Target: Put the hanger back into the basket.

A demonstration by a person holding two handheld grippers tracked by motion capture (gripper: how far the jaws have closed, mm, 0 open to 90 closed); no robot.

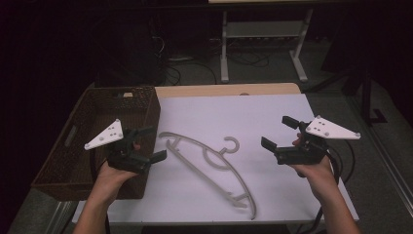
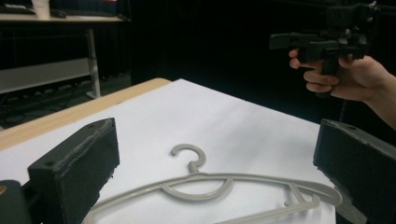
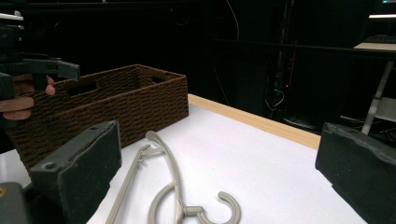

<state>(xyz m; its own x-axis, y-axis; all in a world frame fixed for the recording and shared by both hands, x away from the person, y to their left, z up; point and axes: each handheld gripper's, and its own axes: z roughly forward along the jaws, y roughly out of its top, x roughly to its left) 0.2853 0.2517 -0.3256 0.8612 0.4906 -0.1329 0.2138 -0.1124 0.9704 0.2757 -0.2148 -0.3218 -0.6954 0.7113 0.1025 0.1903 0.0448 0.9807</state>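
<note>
White surface [image 1: 272,117], wood-edged at the far side, spread beneath and between both sets of fingers. Brown woven basket [image 1: 97,136] at the surface's left end, directly under and behind the left gripper [image 1: 149,143]; in the right gripper view, seen across the surface beyond the left-hand finger [image 3: 77,172], long wall facing the camera. Grey plastic hanger [image 1: 209,163] flat on the surface, roughly midway between the two grippers, touched by neither; laid slantwise, one arm end near the basket and close below the left gripper's fingers, the other end nearer the person, hook curled toward the right gripper [image 1: 278,132]. In the left gripper view, hanger [image 2: 205,182] just ahead of and between the two black fingers, hook pointing away from them. In the right gripper view, hook ahead of the fingers at the bottom of the gap, arm running off toward the basket.

Left gripper held in the left hand [image 1: 114,178] above the basket's near right corner, fingers spread wide, nothing between them, aimed toward the hanger. Right gripper held in the right hand [image 1: 316,168] above the surface's right part, well apart from the hanger, fingers likewise spread wide and empty, aimed leftward. Grey three-cornered plate atop each gripper.
</note>
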